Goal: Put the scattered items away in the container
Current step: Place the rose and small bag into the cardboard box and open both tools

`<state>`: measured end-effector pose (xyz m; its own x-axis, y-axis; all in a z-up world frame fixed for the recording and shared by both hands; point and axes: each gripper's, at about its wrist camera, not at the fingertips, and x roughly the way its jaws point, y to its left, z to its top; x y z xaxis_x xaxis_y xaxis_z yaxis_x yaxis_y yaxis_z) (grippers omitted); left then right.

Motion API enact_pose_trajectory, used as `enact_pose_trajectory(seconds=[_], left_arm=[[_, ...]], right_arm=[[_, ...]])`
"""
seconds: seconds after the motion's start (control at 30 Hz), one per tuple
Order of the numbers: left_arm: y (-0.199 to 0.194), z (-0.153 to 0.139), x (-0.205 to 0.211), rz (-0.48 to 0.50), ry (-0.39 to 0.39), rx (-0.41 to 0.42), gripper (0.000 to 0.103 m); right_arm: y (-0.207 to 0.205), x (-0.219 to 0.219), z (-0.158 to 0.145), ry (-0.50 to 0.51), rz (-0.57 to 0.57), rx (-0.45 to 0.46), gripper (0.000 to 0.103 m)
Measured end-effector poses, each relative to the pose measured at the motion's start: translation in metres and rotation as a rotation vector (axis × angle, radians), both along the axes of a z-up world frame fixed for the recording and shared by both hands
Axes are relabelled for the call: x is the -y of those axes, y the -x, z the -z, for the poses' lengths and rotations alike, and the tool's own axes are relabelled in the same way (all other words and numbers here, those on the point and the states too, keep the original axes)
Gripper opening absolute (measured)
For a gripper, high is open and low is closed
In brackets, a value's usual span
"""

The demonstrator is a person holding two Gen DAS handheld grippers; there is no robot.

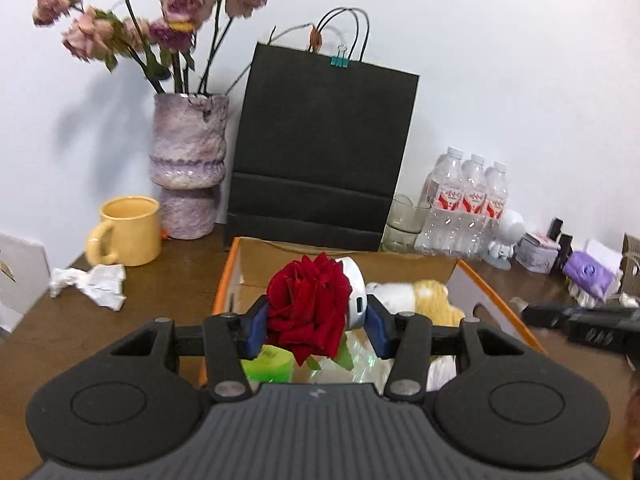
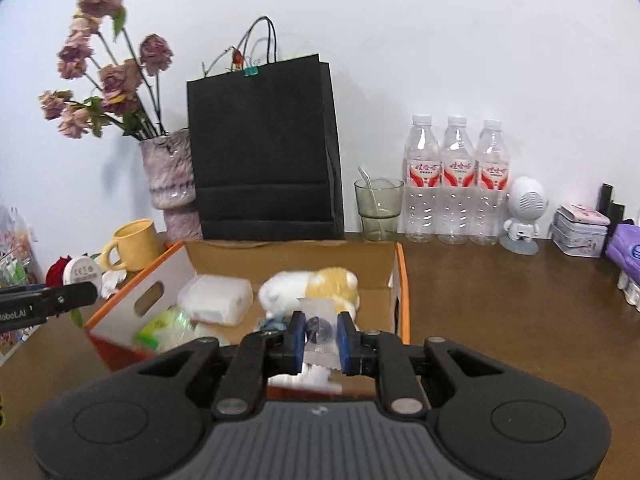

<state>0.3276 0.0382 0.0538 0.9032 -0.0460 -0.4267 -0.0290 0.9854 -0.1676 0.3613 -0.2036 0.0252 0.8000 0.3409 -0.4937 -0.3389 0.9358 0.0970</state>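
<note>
My left gripper (image 1: 316,322) clamps rose (image 1: 308,304), bloom up at 12; right gripper (image 2: 319,338) pinches upright clear packet (image 2: 318,334), both tilted down over box (image 2: 402,280).

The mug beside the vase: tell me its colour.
The mug is pale yellow all over, handle included; the left wrist view shows it best.

A red rose (image 1: 308,308) and a white round device (image 1: 356,294) are clamped together between the jaws of the left gripper (image 1: 316,326), above the open cardboard box (image 1: 492,292). Behind the box a black paper bag (image 1: 320,152) is stood; left of the box, a yellow mug (image 1: 128,236) and crumpled paper (image 1: 92,284) are seen on the counter (image 1: 152,316).
</note>
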Motion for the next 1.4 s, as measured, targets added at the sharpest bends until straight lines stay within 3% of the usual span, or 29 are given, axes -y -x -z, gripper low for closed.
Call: enact_pose_trajectory(seconds=[0.3, 0.6, 0.7, 0.8, 0.87, 0.93, 0.97, 1.03, 1.17, 1.4], left_arm=[[-0.069, 0.048, 0.004, -0.014, -0.019, -0.18, 0.05], [-0.075, 0.067, 0.007, -0.008, -0.052, -0.237, 0.05], [-0.074, 0.066, 0.008, 0.002, -0.05, -0.228, 0.06], [-0.07, 0.063, 0.01, 0.027, -0.031, -0.208, 0.073], [-0.066, 0.059, 0.013, 0.046, -0.028, -0.185, 0.084], [-0.061, 0.054, 0.017, 0.049, -0.042, -0.157, 0.103], [-0.057, 0.052, 0.018, 0.039, -0.049, -0.133, 0.103], [-0.051, 0.046, 0.018, 0.045, -0.049, -0.102, 0.103], [-0.034, 0.032, 0.01, 0.036, -0.023, -0.046, 0.103], [0.017, 0.02, -0.01, 0.013, -0.088, 0.035, 0.103]], right_arm=[[-0.071, -0.022, 0.046, 0.081, 0.04, -0.172, 0.016], [-0.071, -0.032, 0.058, 0.125, 0.004, -0.2, 0.016], [-0.072, -0.035, 0.061, 0.139, -0.007, -0.209, 0.016], [-0.07, -0.036, 0.061, 0.133, -0.029, -0.21, 0.029], [-0.067, -0.038, 0.059, 0.118, -0.054, -0.205, 0.046], [-0.062, -0.04, 0.055, 0.112, -0.075, -0.186, 0.058], [-0.059, -0.041, 0.052, 0.112, -0.077, -0.173, 0.073], [-0.053, -0.041, 0.046, 0.112, -0.069, -0.133, 0.087], [-0.043, -0.031, 0.033, 0.072, -0.058, -0.091, 0.092], [-0.006, 0.003, 0.016, 0.028, -0.021, -0.016, 0.098]])
